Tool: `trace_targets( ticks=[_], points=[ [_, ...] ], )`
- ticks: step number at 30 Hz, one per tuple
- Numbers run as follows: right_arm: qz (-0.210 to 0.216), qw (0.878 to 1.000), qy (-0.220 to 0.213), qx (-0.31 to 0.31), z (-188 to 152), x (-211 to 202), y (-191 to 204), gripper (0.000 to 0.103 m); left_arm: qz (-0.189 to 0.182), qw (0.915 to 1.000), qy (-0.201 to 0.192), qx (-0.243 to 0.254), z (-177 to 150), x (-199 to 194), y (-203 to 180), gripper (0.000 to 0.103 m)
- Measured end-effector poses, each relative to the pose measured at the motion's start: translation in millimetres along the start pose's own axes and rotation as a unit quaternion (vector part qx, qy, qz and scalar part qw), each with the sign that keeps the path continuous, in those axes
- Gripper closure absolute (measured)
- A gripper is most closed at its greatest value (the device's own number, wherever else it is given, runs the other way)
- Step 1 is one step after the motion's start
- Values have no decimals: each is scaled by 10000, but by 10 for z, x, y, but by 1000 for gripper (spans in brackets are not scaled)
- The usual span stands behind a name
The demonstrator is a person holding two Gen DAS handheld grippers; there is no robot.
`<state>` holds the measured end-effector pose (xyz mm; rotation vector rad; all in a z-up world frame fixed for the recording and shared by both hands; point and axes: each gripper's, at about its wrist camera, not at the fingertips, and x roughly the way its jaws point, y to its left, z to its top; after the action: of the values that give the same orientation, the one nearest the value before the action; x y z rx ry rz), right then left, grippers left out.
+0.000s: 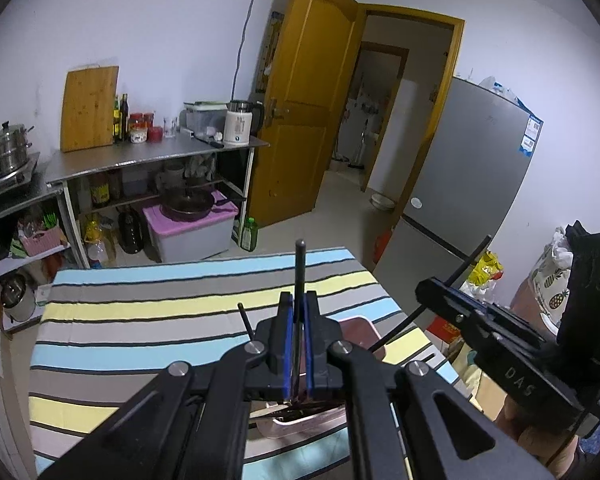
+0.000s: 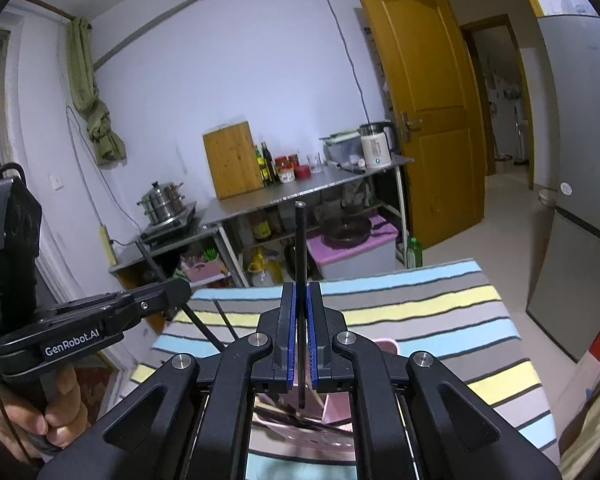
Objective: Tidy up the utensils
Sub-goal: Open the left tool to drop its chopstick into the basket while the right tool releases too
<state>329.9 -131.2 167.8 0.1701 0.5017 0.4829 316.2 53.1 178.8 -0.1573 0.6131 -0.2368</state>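
**Two Chopsticks Held Aloft Over Striped Bench**

The left tongs were clenched on a single black chopstick, which stood nearly upright between the blue pads, its blunt end rising well above the fingertips. In the right wrist view the right tongs were likewise clamped on another black chopstick, held upright with its lower end hanging just behind the pads.

Both tools hovered over a bench covered in a cloth striped in blue, grey and yellow. Below them, on that cloth, sat a pink utensil tray with more dark sticks lying in it; the linkages hid much of it. A further thin black stick poked up just left of the left tongs.

Each camera caught the other tool: the right one appeared at the edge of the left wrist view, a hand beneath it, while the left one showed in the right wrist view, gripped by a hand at its handle.

Beyond the bench stood a steel kitchen counter carrying a bamboo cutting board, bottles and a white kettle. A steamer pot sat on a stove to its left. A yellow door stood ajar beside a grey refrigerator.
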Motion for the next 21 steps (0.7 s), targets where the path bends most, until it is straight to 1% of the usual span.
trace_targets(
  ticks=[8,13,18,21],
  points=[
    [-70,9994,330,-1,-206,246,-63,98,-31,9996,289,-25,-180,260,34,98],
    [-97,9984,552,-52,-342,357,-74,98,-35,9990,445,-26,-286,350,39,98],
    [-88,9977,670,-61,-379,375,-88,98,-6,9984,564,-82,-342,398,54,98],
    [-65,9973,729,-65,-359,369,-88,98,-1,9983,570,-123,-341,370,58,96]
  ],
)
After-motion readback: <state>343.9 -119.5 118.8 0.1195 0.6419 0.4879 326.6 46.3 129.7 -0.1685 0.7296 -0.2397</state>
